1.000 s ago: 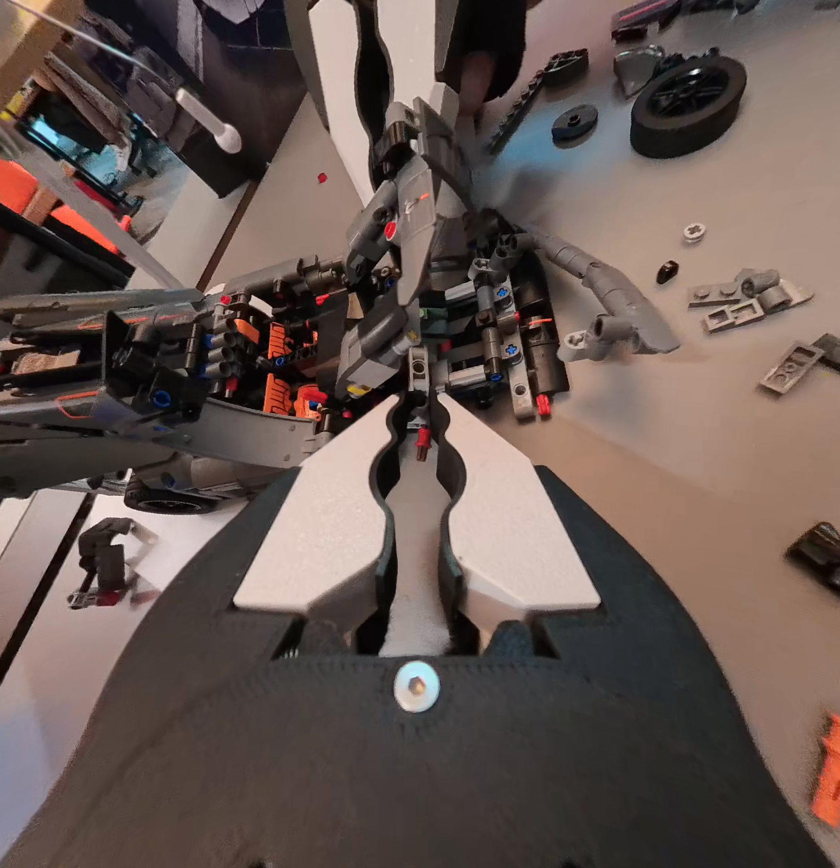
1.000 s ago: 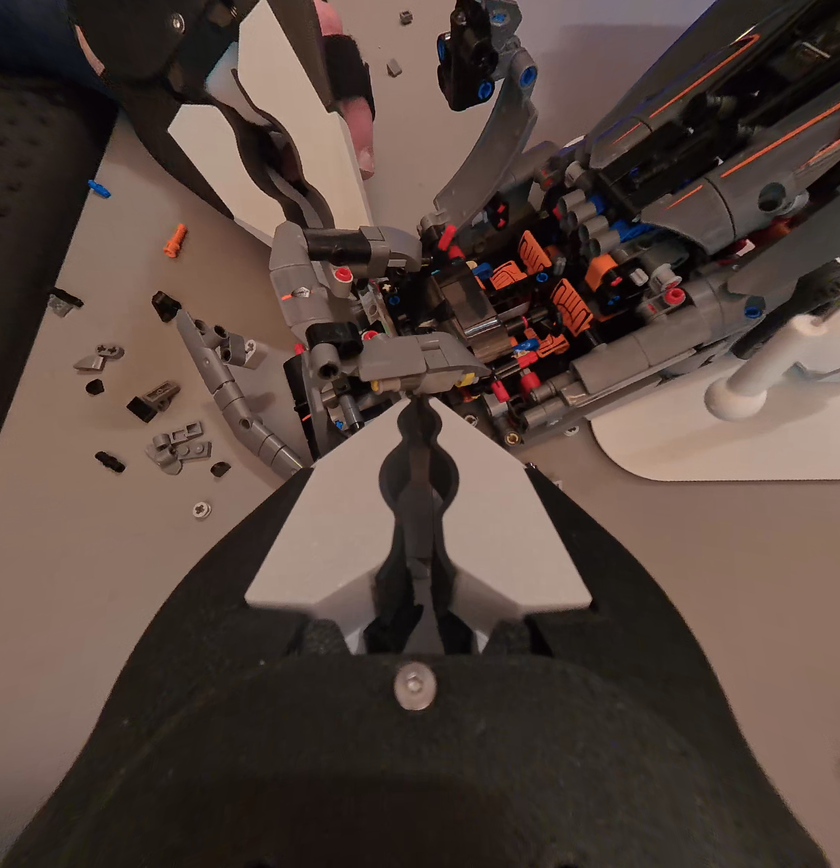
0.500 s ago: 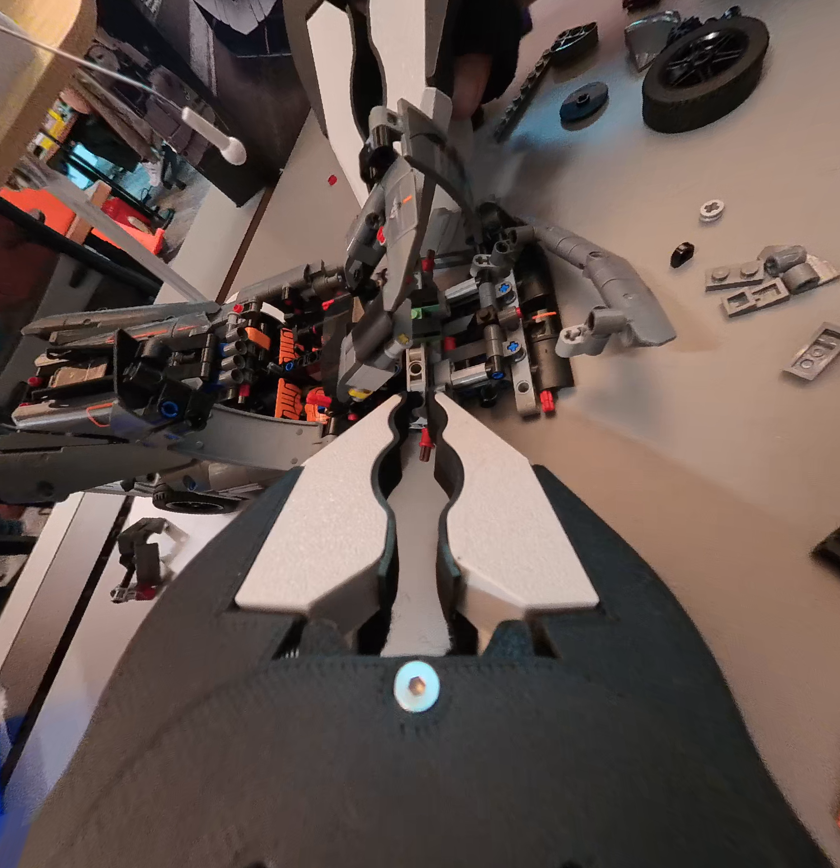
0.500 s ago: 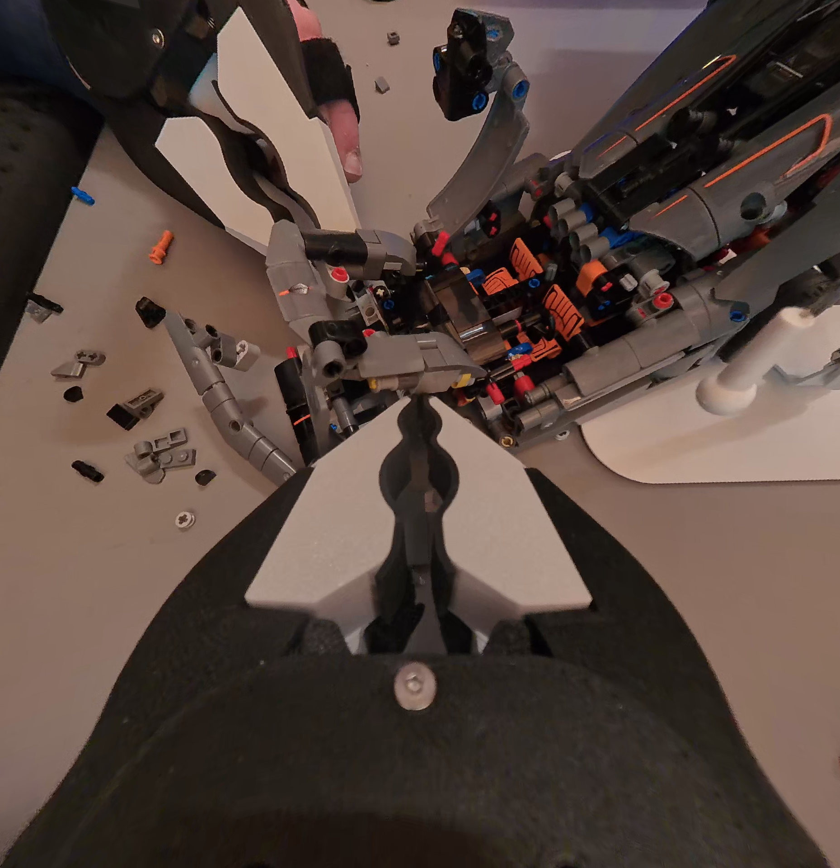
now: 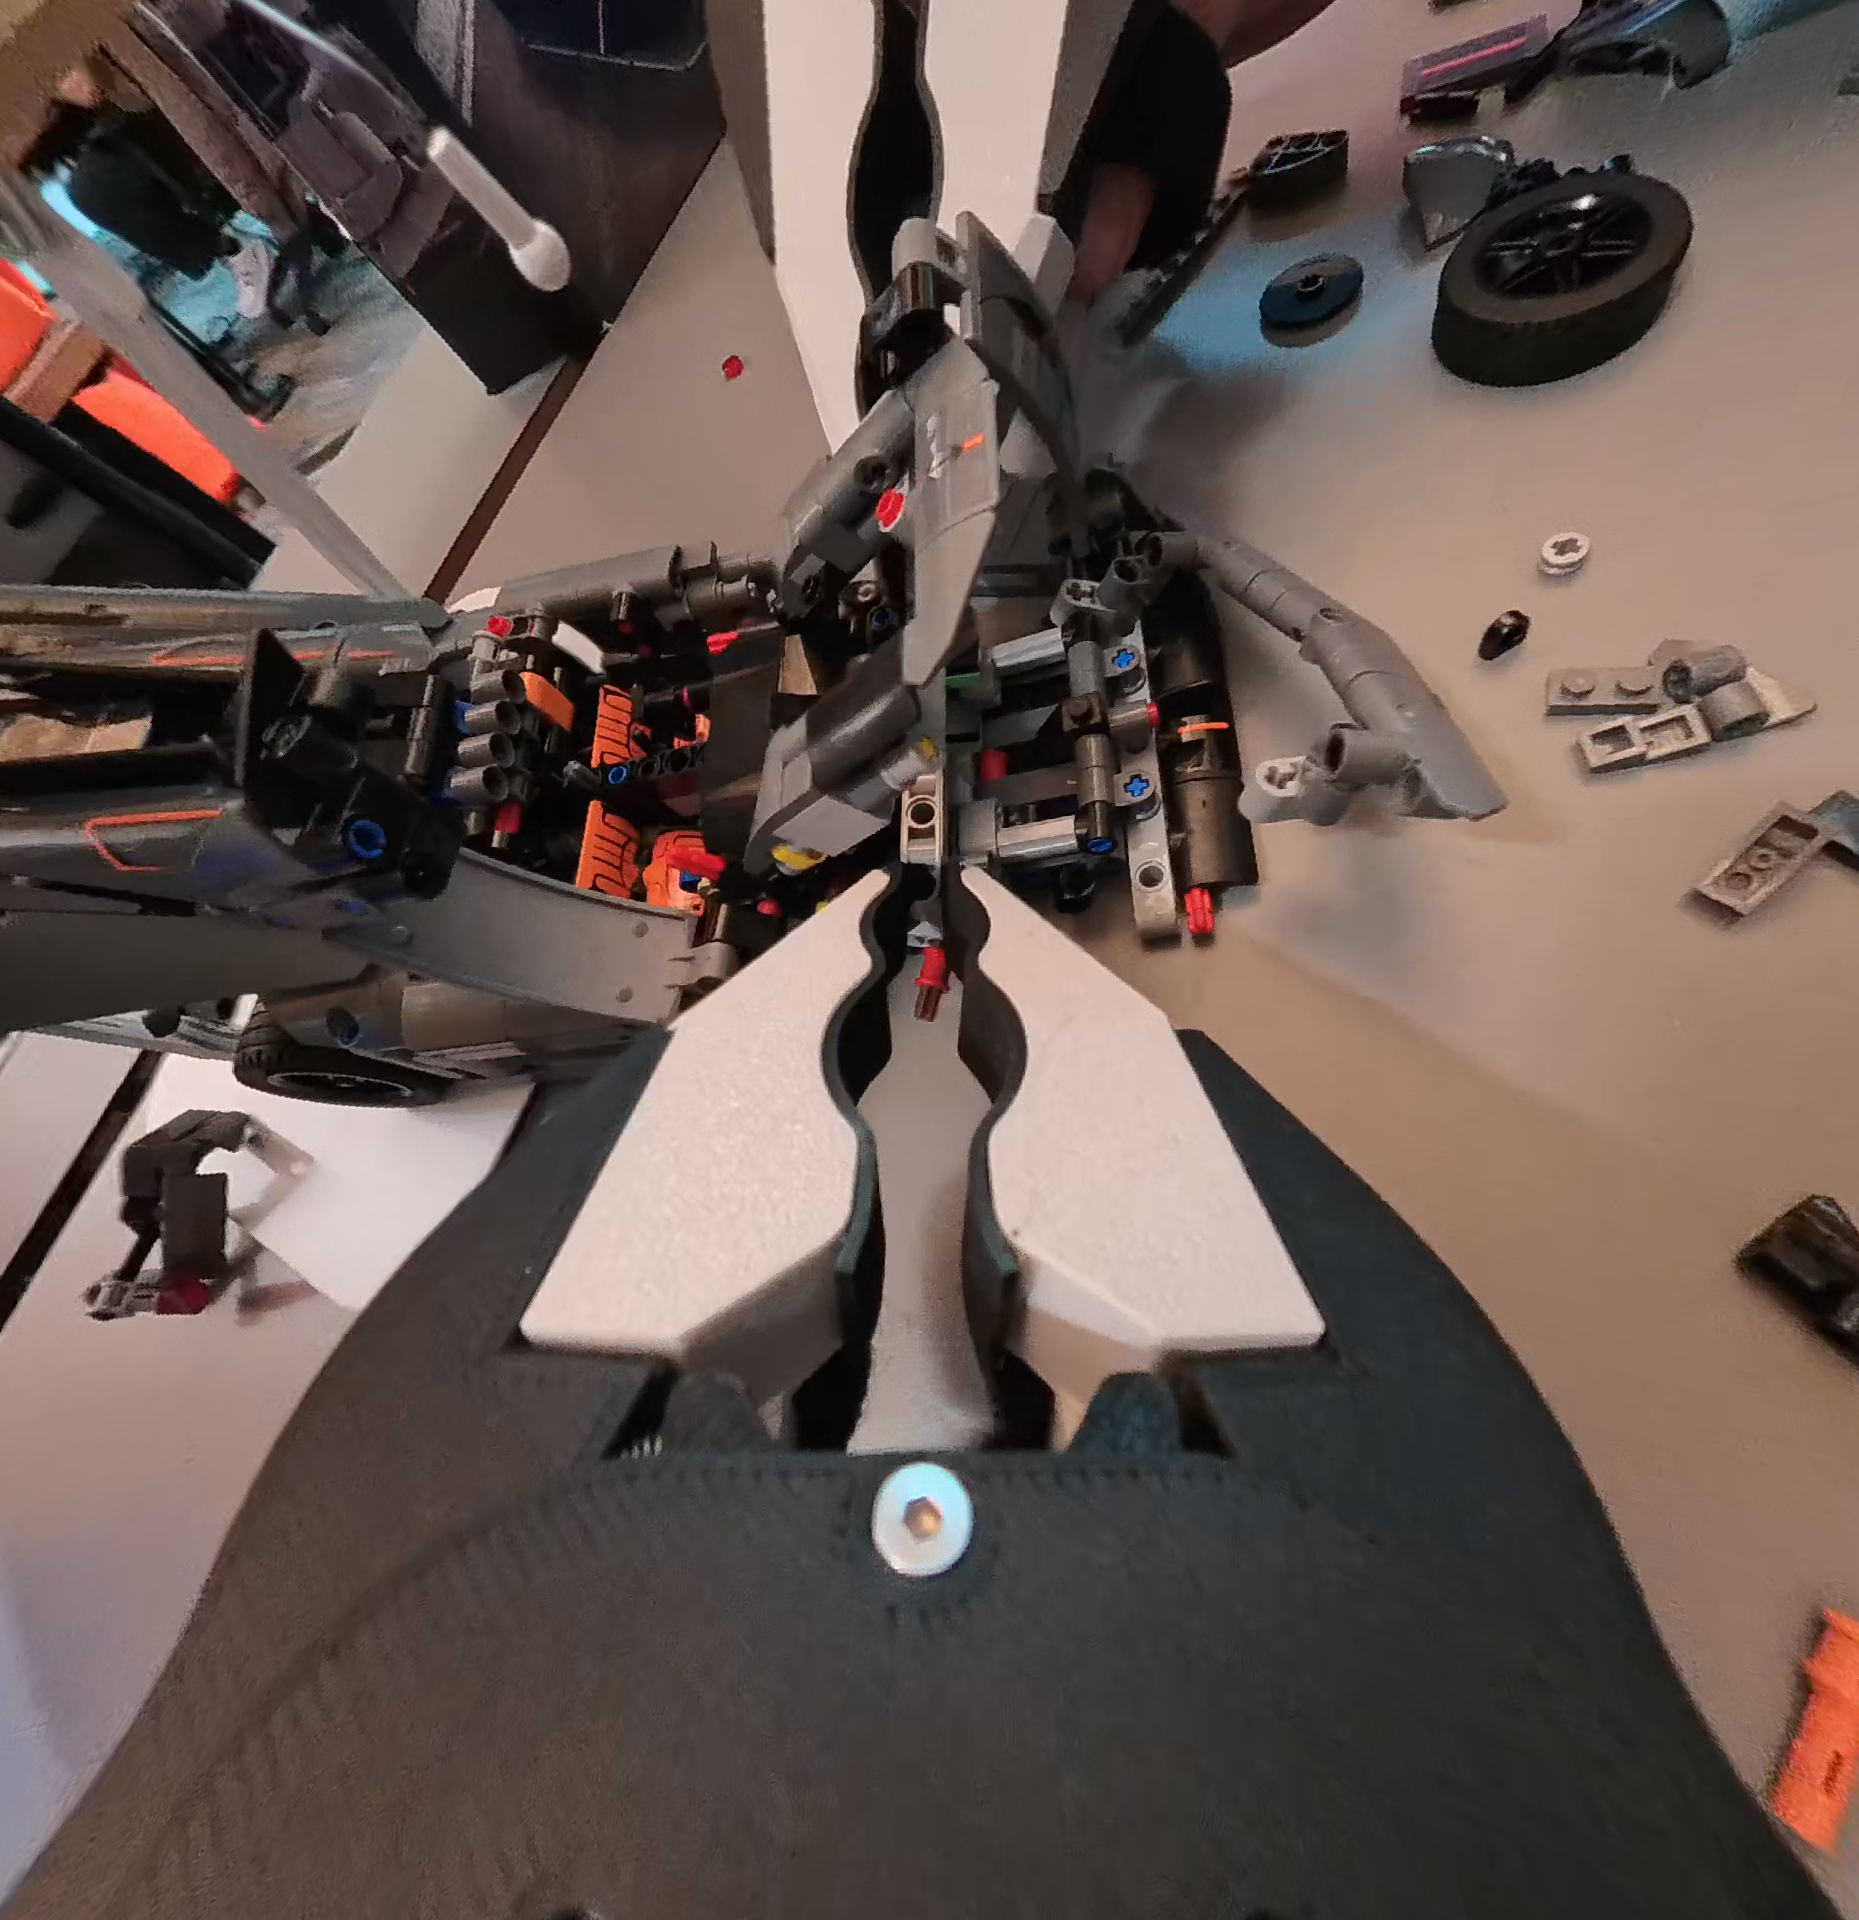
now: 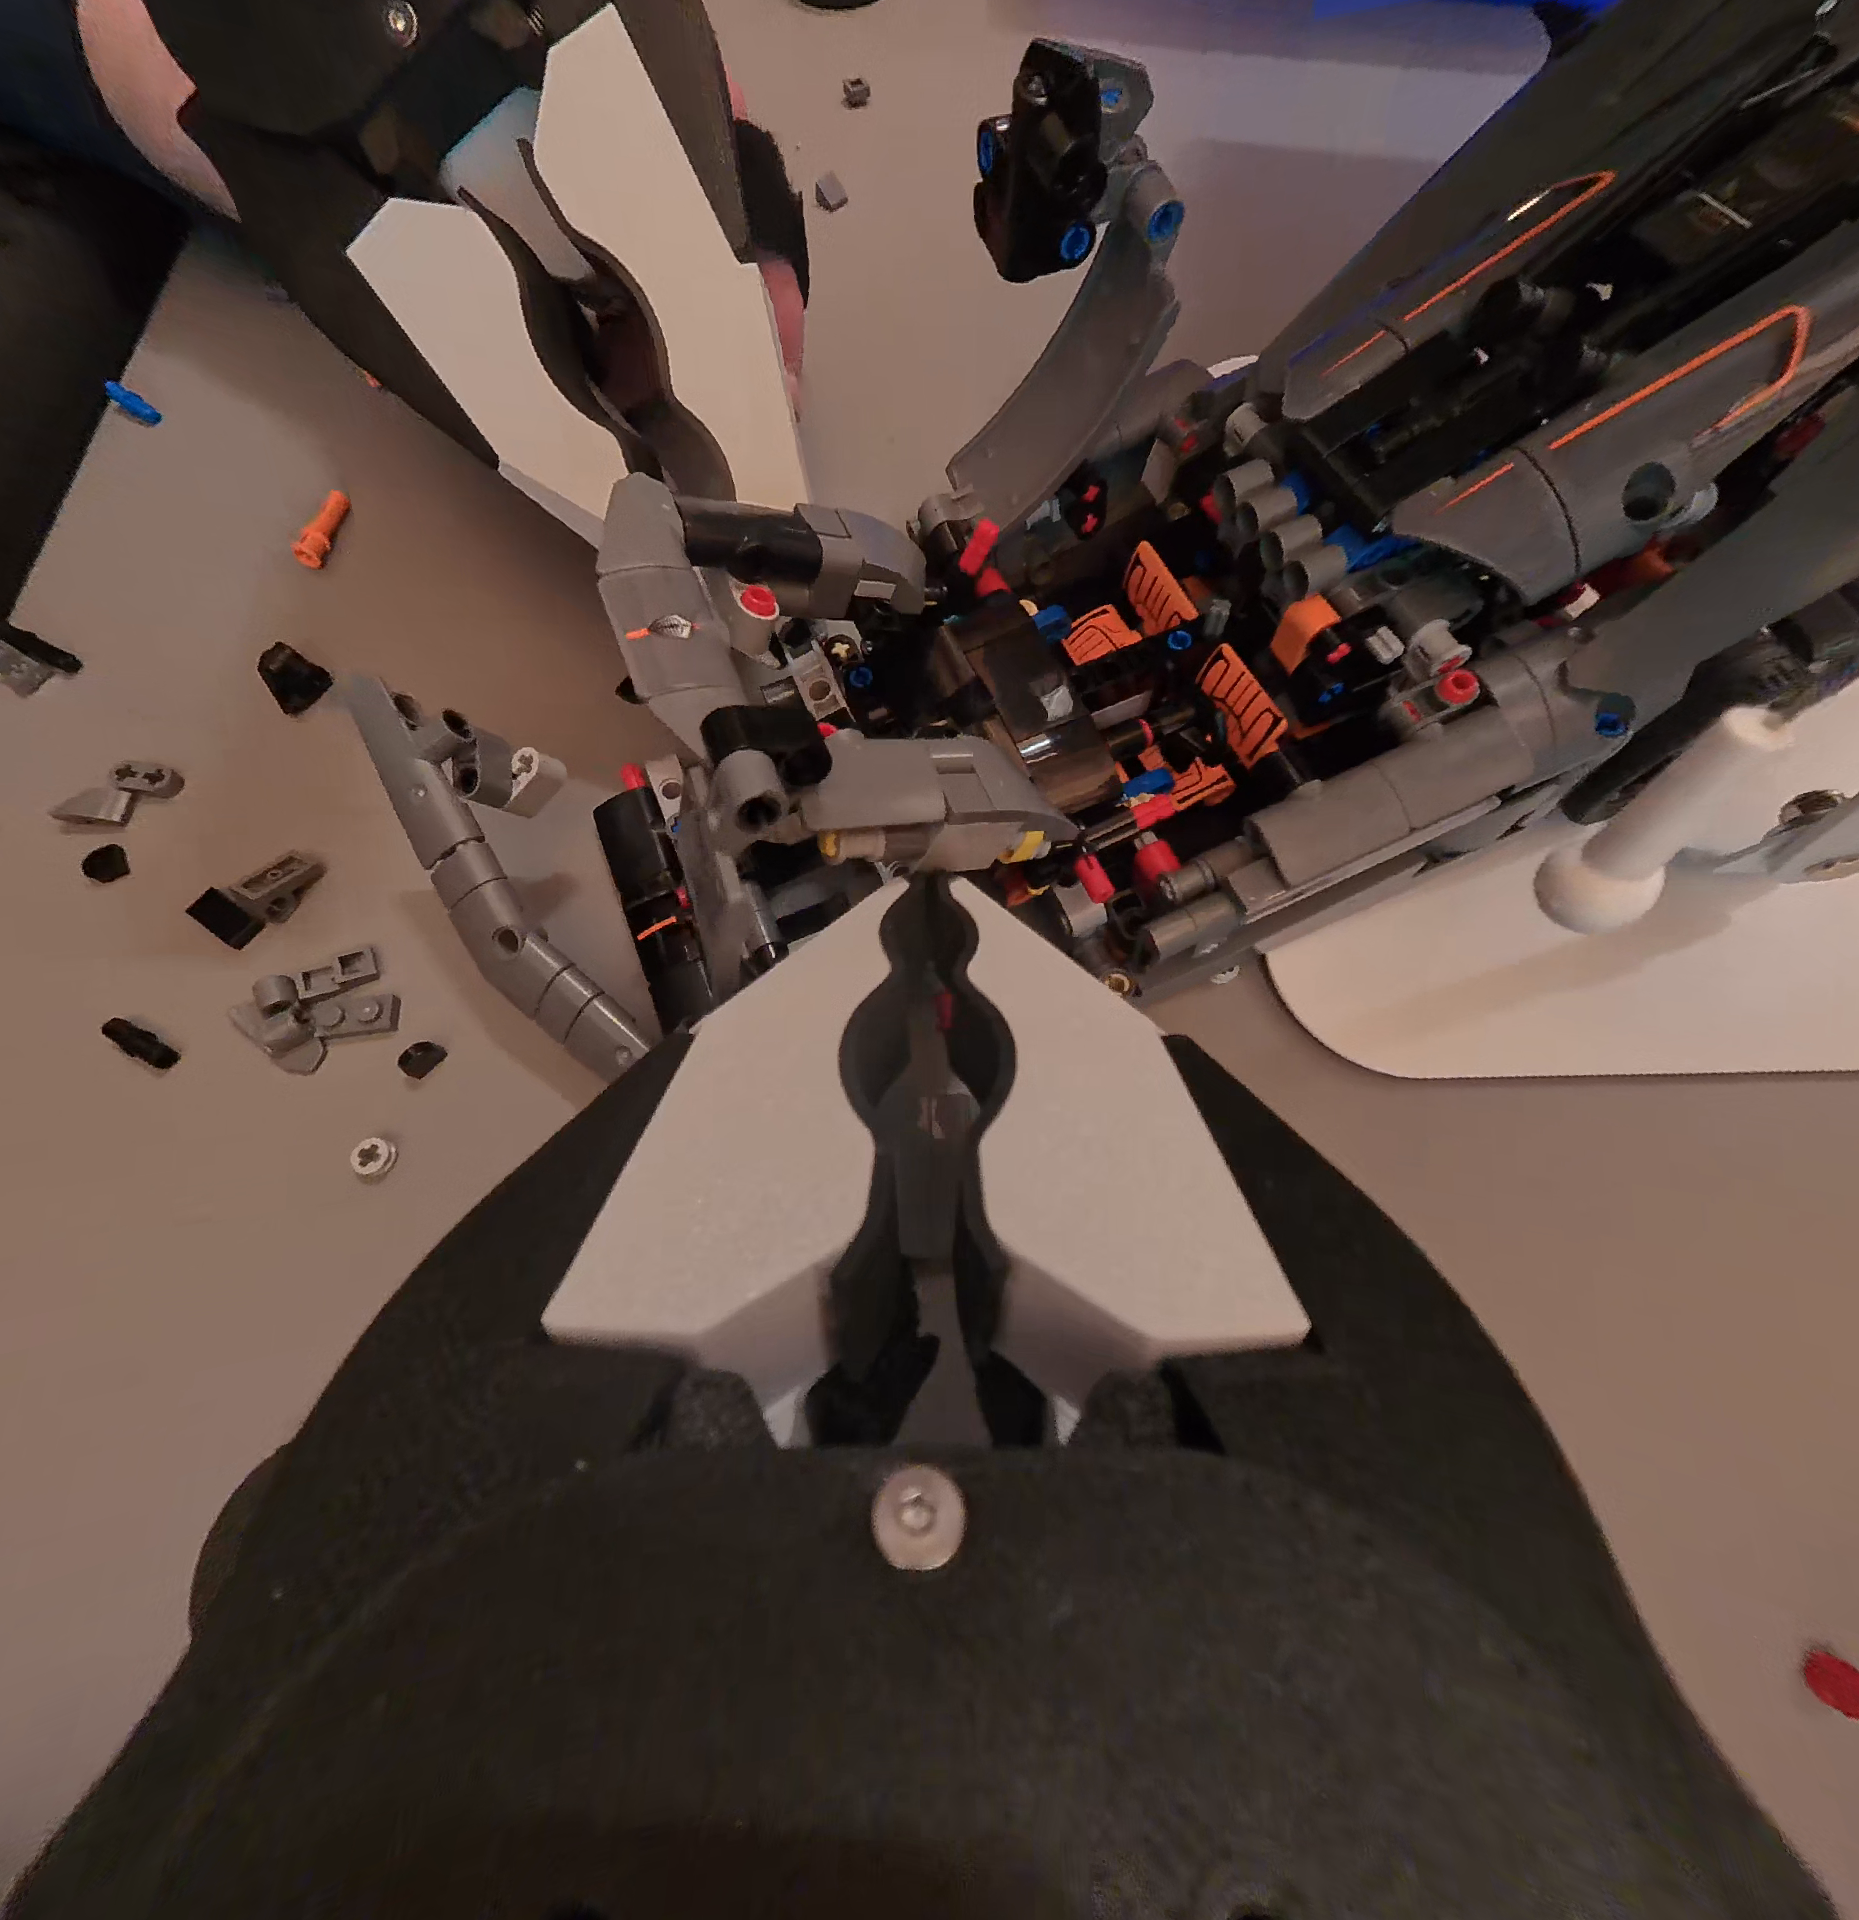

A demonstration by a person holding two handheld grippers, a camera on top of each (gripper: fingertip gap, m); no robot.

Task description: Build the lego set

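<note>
A dark grey car model (image 5: 281, 748) with orange seats lies on the table; it also shows in the right wrist view (image 6: 1424, 644). A grey panel assembly (image 5: 935, 488) stands at its open front end. My left gripper (image 5: 925, 894) is nearly shut, with a red pin (image 5: 930, 982) between its fingers, at the near end of that assembly. My right gripper (image 6: 930, 894) is shut on the other end of the grey panel assembly (image 6: 904, 800). It shows in the left wrist view (image 5: 894, 187) above, and the left gripper (image 6: 676, 488) shows in the right wrist view.
A black wheel (image 5: 1564, 275), a black dish (image 5: 1311, 294), a curved grey arch (image 5: 1361, 686) and loose grey plates (image 5: 1673, 707) lie to the right. An orange pin (image 5: 1829, 1725) lies near. A white board (image 6: 1631, 997) bears the car's rear. A red stud (image 6: 1836, 1683) lies apart. The right tips stand about 15 cm off the black dish (image 5: 1311, 294).
Both grippers keep their holds on the panel assembly. The views have shifted and tilted a little; in the right wrist view the left gripper now reaches closer to the assembly.
</note>
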